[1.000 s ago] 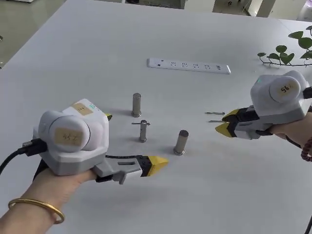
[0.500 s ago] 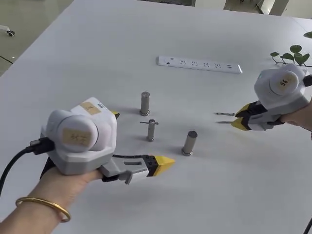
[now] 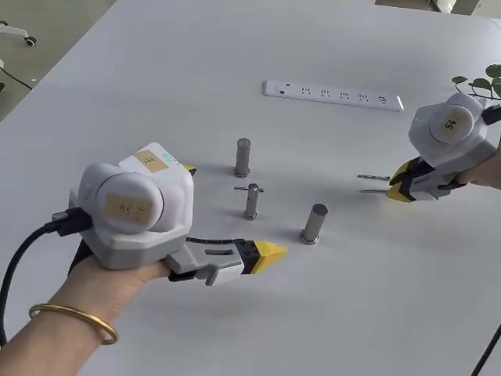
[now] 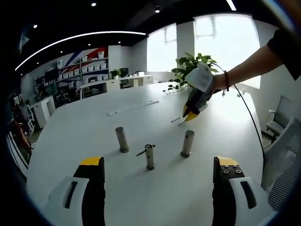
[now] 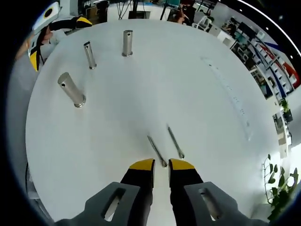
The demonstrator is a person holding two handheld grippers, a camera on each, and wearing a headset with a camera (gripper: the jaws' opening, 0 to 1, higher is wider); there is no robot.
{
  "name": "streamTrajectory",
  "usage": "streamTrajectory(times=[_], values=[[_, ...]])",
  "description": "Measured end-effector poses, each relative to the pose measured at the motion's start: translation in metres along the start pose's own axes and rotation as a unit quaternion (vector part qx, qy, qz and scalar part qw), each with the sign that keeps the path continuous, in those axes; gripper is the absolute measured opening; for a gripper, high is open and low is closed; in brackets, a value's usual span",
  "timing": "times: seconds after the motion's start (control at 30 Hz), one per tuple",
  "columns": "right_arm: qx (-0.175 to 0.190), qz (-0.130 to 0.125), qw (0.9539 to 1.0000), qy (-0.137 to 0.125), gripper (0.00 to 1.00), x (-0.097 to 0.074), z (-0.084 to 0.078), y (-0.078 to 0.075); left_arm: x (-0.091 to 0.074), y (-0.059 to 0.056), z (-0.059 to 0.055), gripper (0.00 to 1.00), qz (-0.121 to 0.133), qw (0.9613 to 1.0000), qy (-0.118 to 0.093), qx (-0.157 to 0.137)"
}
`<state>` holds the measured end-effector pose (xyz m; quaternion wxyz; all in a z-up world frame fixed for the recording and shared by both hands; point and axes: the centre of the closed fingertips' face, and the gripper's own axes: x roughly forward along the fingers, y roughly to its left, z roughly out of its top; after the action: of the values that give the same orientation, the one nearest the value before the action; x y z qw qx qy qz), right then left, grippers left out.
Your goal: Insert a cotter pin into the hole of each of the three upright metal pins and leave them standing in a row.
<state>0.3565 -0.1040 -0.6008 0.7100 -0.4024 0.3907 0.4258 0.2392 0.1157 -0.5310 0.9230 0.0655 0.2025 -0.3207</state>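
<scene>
Over the last second the right tool (image 5: 161, 165) has drawn its jaws in from a moderate spread to a narrow slot at the end of the nearer loose cotter pin (image 5: 155, 149). That pin lies flat on the desk (image 5: 141, 94), just beside the second loose cotter pin (image 5: 175, 141), so the pick-up for the next insertion looks to be under way. The slot seems wider than the wire, so I judge the pin bracketed, not yet pinched. The left tool (image 4: 160, 162) hangs with jaws wide and empty, facing the three upright pins. The middle pin (image 3: 251, 205) already carries a fitted cotter pin (image 3: 249, 188) crosswise through its head, while the back pin (image 3: 243, 157) and front pin (image 3: 315, 223) stand bare, well apart from the right tool.
</scene>
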Motion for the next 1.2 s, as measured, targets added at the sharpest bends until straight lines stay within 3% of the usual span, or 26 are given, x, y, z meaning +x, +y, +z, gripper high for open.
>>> streamTrajectory(times=[0.33, 0.5, 0.9, 1.2], values=[[-0.031, 0.036, 0.9988, 0.013, 0.06, 0.002, 0.0, 0.004, 0.0, -0.001, -0.002, 0.96, -0.001, 1.0, 0.004, 0.002], [-0.045, 0.052, 0.9969, 0.039, 0.04, 0.004, -0.007, 0.006, 0.001, -0.002, -0.003, 0.95, -0.003, 1.0, 0.007, 0.005], [-0.065, 0.079, 0.9939, 0.04, 0.0, 0.004, -0.005, 0.01, -0.001, -0.002, -0.004, 0.94, -0.002, 0.9999, 0.009, 0.004], [-0.074, 0.081, 0.9934, 0.031, 0.0, 0.003, -0.005, 0.012, -0.001, -0.003, -0.003, 0.94, -0.003, 0.9999, 0.01, 0.005]])
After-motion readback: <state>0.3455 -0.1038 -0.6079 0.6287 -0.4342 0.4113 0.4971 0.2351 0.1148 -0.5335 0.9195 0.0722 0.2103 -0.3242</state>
